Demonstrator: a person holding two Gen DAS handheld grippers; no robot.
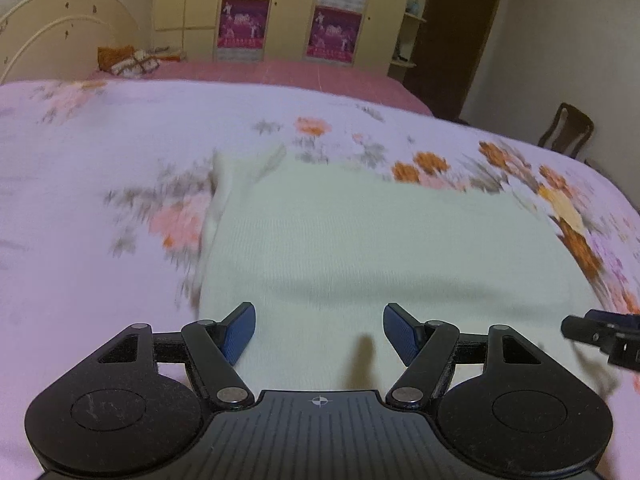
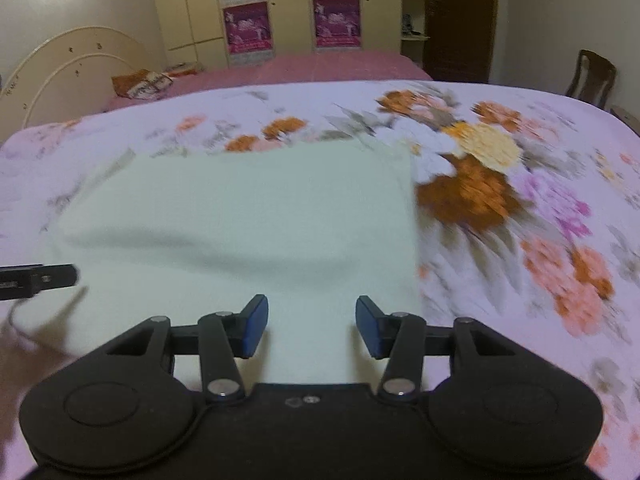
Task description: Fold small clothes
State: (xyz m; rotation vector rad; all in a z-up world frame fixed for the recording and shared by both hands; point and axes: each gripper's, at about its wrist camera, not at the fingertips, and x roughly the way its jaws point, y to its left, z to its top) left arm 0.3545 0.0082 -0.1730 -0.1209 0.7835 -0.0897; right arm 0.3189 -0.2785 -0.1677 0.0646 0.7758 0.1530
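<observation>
A small pale cream garment lies folded flat on the floral bedspread. In the left wrist view it shows a raised fold at its left edge. My left gripper hovers over the garment's near edge, open, with nothing between its blue pads. In the right wrist view the same garment fills the centre. Over its near right part my right gripper stands open, its pads clear of the cloth. Each gripper's black tip shows at the edge of the other's view.
The pink floral bedspread spreads all around the garment. Beyond it lie a pink bed with a patterned cushion, a cream headboard, a wardrobe with posters and a wooden chair.
</observation>
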